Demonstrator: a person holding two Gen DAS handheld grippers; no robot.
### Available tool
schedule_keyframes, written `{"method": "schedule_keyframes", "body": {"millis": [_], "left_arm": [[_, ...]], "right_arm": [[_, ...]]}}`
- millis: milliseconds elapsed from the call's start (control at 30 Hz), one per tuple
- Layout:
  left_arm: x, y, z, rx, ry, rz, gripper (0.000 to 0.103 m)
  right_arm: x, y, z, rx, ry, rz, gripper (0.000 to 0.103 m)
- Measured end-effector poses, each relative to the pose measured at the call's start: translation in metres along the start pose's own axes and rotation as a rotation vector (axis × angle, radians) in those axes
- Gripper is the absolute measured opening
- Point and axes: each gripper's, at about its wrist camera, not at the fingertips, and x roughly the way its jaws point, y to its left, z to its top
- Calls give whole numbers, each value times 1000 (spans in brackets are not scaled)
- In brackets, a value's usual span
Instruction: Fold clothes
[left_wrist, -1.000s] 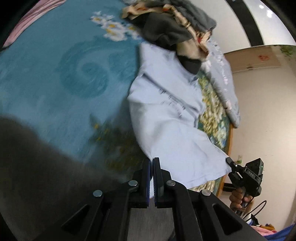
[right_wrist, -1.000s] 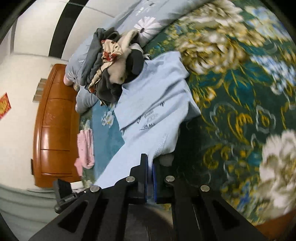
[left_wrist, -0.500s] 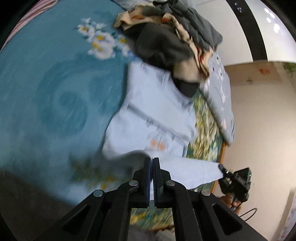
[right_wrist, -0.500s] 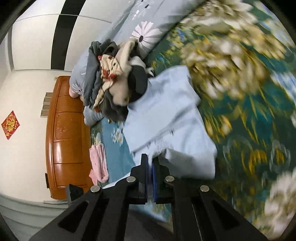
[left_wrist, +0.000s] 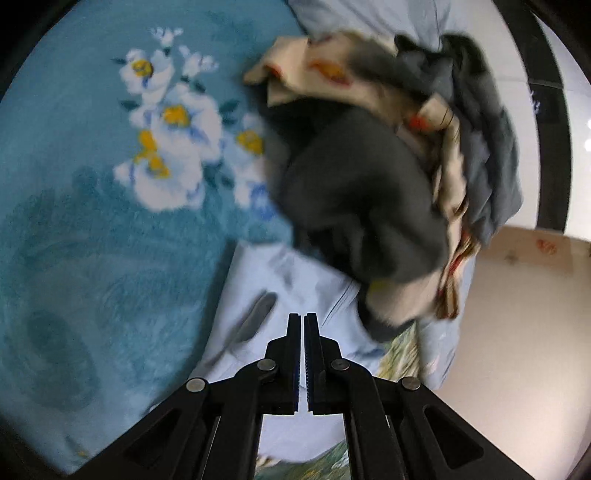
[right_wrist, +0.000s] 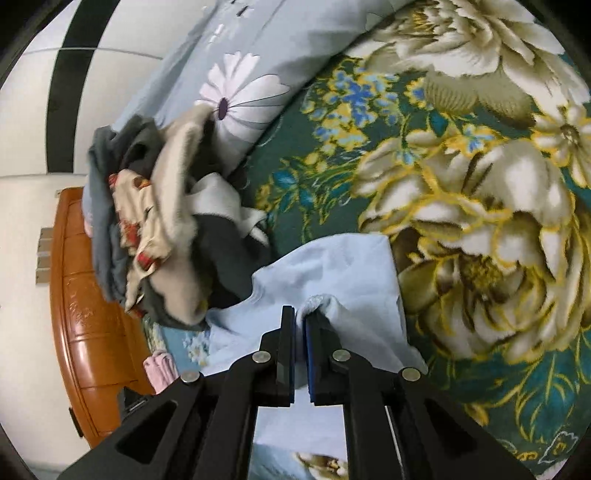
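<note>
Now both pinch the pale blue shirt (right_wrist: 347, 280): left gripper (left_wrist: 303, 354) narrow on fabric, right gripper (right_wrist: 299, 350) starting to part, hem between pads, laying the fold flat on bed (left_wrist: 92, 240).

Closed left tongs (left_wrist: 303, 321) over light blue garment (left_wrist: 258, 295) beside clothes pile (left_wrist: 369, 184).

Soft matt cloth shirt (right_wrist: 343, 273); fuzzy plush blanket (left_wrist: 92, 240); glossy varnished wood headboard (right_wrist: 88, 321).

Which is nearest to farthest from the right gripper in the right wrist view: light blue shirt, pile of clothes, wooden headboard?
1. Light blue shirt: at the right gripper tips.
2. Pile of clothes: beyond the shirt, upper left.
3. Wooden headboard: behind the pile, far left.
</note>
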Motion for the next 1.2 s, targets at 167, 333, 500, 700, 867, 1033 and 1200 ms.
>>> {"method": "schedule_keyframes", "body": {"millis": [167, 333, 500, 700, 867, 1033, 1200], "left_arm": [[-22, 0, -12, 141, -39, 28, 13], [-30, 59, -75, 187, -18, 119, 23], [-15, 108, -112, 57, 30, 97, 24], [6, 107, -128, 105, 77, 148, 24], [16, 108, -125, 87, 46, 152, 24], [19, 101, -128, 105, -6, 164, 11], [0, 78, -136, 177, -78, 195, 5]], "right_arm": [[-9, -1, 9, 6, -56, -13, 7], [-40, -21, -25, -75, -115, -42, 41], [-53, -78, -102, -37, -51, -83, 41], [-42, -133, -151, 137, -46, -17, 41], [-19, -126, -151, 147, -63, 19, 41], [-8, -112, -153, 143, -107, -23, 8], [-21, -96, -148, 145, -157, -28, 6]]}}
